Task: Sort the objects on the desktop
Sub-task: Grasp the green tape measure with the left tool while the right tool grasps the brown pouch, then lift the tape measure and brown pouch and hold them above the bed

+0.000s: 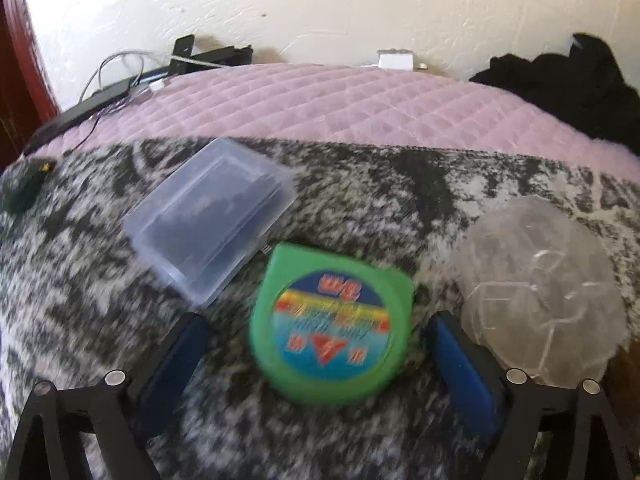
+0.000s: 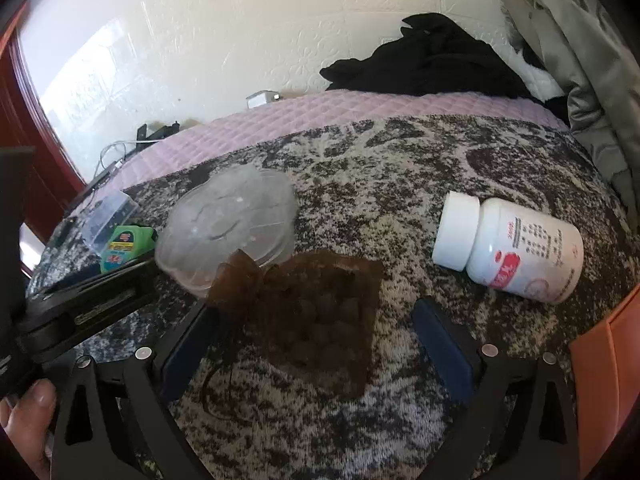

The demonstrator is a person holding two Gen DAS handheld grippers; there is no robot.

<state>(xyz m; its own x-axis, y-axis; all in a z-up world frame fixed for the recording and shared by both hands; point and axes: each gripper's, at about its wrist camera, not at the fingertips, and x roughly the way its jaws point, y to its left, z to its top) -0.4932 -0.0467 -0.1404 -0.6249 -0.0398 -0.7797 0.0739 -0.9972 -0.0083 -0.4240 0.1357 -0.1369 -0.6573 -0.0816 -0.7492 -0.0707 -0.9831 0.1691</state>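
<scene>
On mottled grey cloth (image 1: 360,200) we straddle the green tape (image 1: 332,320) with the left gripper (image 1: 320,344), jaws spread, untouched, and the brown pouch (image 2: 316,312) with the right gripper (image 2: 316,336), likewise released; we judge pickup at hand, next lowering and closing.

Home bedroom: bed with pink quilted cover (image 1: 340,104), patterned grey blanket (image 2: 400,168), heap of black clothes (image 2: 432,60), embossed white wall (image 1: 360,4).
</scene>
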